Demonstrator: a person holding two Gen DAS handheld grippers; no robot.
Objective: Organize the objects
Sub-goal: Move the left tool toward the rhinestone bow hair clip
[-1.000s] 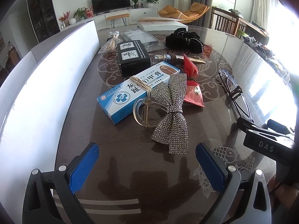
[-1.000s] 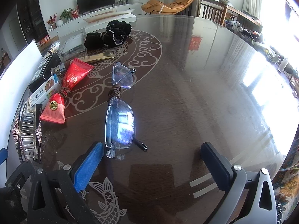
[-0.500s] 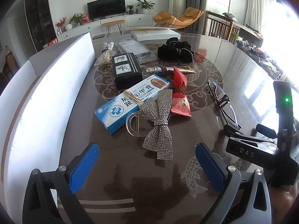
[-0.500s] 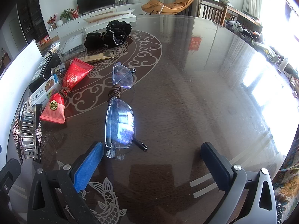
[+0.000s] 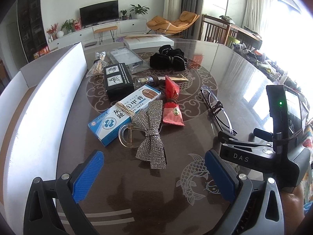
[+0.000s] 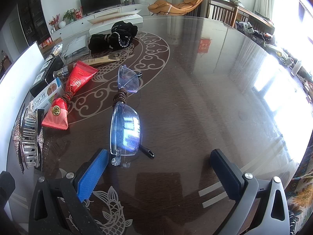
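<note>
Left gripper [image 5: 152, 178] hovers low over the tabletop [image 6: 195, 98], fingers spread, empty, aligned with the rhinestone bow clip [image 5: 150, 135], probably the next pick. Right gripper [image 6: 158, 174] likewise wide, empty; folded glasses [image 6: 125, 125] lie just ahead, toward its left finger.

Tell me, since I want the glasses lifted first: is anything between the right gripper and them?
Nothing visible. The right gripper is open, and the glasses lie on bare table just ahead, nearer its left finger.
</note>
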